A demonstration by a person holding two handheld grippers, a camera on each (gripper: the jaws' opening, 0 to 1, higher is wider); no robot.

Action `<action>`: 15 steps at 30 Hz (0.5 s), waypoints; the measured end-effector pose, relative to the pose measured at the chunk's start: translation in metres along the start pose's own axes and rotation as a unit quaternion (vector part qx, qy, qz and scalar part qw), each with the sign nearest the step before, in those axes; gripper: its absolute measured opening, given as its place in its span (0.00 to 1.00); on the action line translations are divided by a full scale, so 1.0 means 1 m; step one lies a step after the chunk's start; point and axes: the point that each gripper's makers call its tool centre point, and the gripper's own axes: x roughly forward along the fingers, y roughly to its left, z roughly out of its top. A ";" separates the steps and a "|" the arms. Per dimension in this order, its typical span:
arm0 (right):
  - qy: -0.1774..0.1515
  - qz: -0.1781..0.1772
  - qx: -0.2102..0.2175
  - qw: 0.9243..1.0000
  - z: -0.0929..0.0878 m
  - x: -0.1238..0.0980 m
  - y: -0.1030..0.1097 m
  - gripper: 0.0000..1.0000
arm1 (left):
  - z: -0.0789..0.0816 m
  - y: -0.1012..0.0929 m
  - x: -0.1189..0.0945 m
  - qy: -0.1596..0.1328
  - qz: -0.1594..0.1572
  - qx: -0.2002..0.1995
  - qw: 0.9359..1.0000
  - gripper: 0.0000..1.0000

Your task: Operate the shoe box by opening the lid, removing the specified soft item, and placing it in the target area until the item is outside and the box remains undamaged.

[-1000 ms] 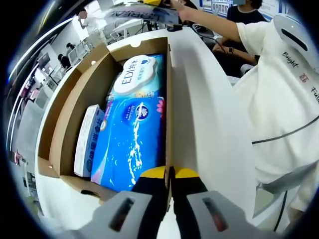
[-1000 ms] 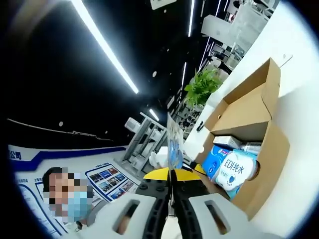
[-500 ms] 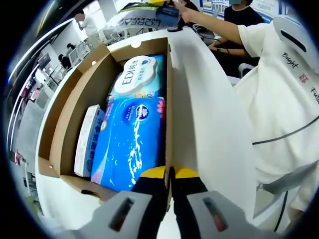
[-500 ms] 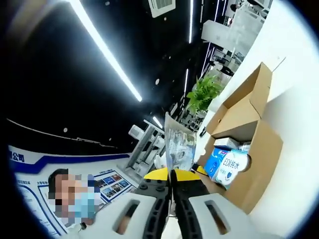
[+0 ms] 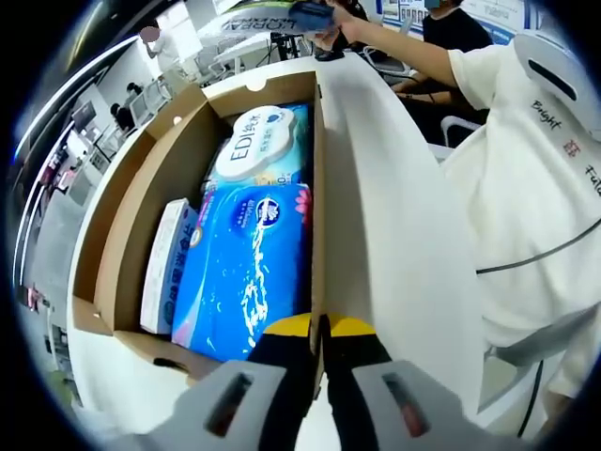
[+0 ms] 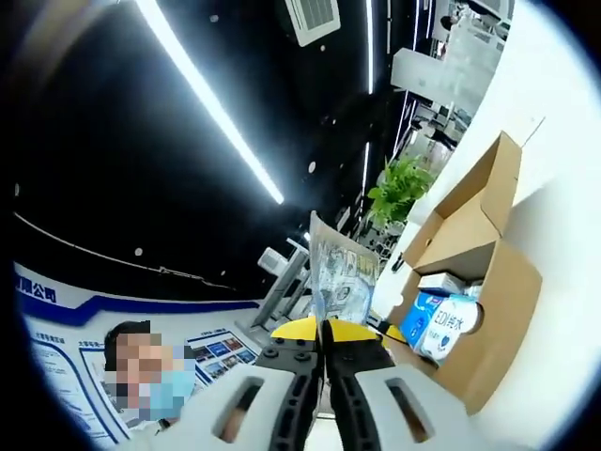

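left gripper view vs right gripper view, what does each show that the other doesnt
Left gripper view: the left gripper shut on the box wall beside the white lid, a blue pack and a slim white box inside, and a person's sleeve.

Right gripper view: the right gripper shut on a flat packet held up clear of the box, a plant, ceiling lights.

Both: the box and the EDI pack.

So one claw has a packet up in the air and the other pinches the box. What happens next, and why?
Probably the right gripper carries the flat packet sideways and lowers it onto the white table. It is pinched shut, lifted out of the shoe box, while the left gripper holds the box wall.
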 end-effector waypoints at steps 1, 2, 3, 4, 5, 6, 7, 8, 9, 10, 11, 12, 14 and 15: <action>0.000 0.001 0.000 1.000 0.000 0.000 0.000 0.00 | 0.000 0.000 0.000 0.000 0.000 0.000 1.000 0.03; 0.000 0.001 0.000 1.000 0.000 -0.001 0.001 0.00 | 0.000 0.000 0.000 -0.001 0.001 0.001 1.000 0.03; 0.000 0.002 0.001 1.000 0.000 -0.001 0.001 0.00 | 0.000 0.000 0.000 -0.001 0.001 0.001 1.000 0.03; -0.001 0.001 0.001 1.000 -0.001 -0.002 0.001 0.00 | 0.000 0.000 0.000 -0.001 0.001 0.001 1.000 0.03; -0.003 0.002 0.000 1.000 0.001 -0.003 0.001 0.00 | 0.000 0.000 0.000 -0.001 0.001 0.001 1.000 0.03; -0.005 0.003 0.000 1.000 0.002 -0.005 0.001 0.00 | 0.000 0.000 0.000 0.000 0.001 0.002 1.000 0.03; -0.007 0.004 0.001 1.000 0.003 -0.006 0.001 0.00 | 0.000 0.000 0.000 0.000 0.000 0.001 1.000 0.03; -0.008 0.005 0.001 1.000 0.001 -0.006 0.002 0.00 | 0.000 0.000 0.000 0.000 0.000 0.001 1.000 0.03; -0.008 0.005 0.001 1.000 0.001 -0.006 0.002 0.00 | 0.000 0.000 0.000 0.000 0.000 0.001 1.000 0.03; -0.009 0.005 0.002 1.000 0.001 -0.007 0.003 0.00 | 0.000 0.000 0.000 0.000 0.000 0.001 1.000 0.03; -0.009 0.006 0.003 1.000 0.001 -0.008 0.003 0.00 | 0.000 0.000 0.000 0.000 0.000 0.001 1.000 0.03; -0.010 0.007 0.003 1.000 0.001 -0.009 0.004 0.00 | 0.000 0.000 0.000 0.000 0.000 0.000 1.000 0.03; -0.015 0.007 0.002 1.000 0.001 -0.010 0.006 0.00 | 0.000 0.000 0.000 0.000 0.000 -0.001 1.000 0.03; -0.017 0.008 0.004 1.000 0.000 -0.010 0.007 0.00 | 0.000 0.000 0.000 0.000 0.000 -0.001 1.000 0.03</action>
